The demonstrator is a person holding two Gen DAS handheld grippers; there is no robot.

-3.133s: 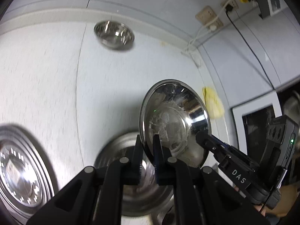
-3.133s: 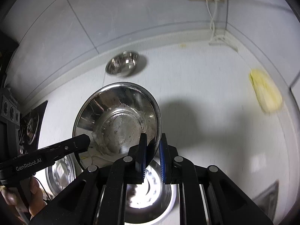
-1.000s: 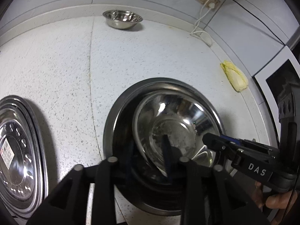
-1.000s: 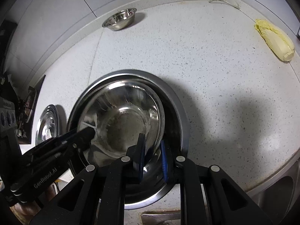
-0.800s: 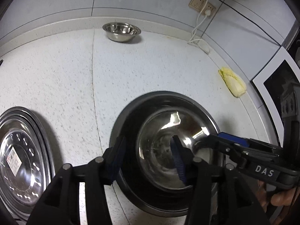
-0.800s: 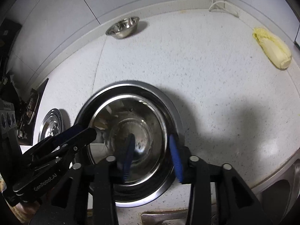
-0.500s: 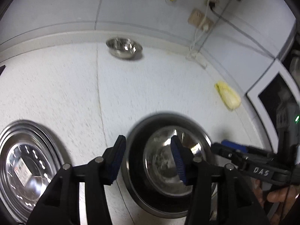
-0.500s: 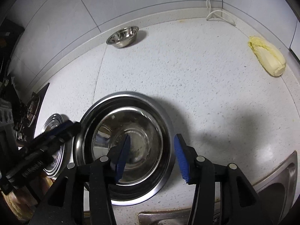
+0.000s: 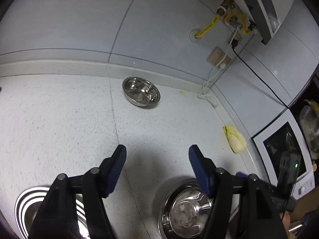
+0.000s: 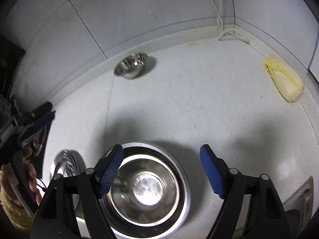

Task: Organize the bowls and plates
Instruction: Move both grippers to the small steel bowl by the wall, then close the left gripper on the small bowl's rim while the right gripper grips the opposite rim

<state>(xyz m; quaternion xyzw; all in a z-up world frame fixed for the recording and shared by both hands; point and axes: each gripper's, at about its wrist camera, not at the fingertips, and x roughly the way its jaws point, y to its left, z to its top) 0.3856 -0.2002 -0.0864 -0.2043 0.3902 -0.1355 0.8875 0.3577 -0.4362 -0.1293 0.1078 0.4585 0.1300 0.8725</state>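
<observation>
With both the left gripper [image 9: 157, 155] and the right gripper [image 10: 161, 155] spreading wide and empty, the small bowl [image 9: 141, 91] is sitting upper centre by the backsplash, dead ahead of the left one.

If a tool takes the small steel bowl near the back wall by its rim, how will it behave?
The small shiny steel bowl looks thin-walled, so it is probably light and stiff. Its polished surface may slip between the pads, so a firm pinch on the rim seems wise. It sits on a narrow base on the speckled white counter, so a sideways push would probably make it slide or rock.
</observation>
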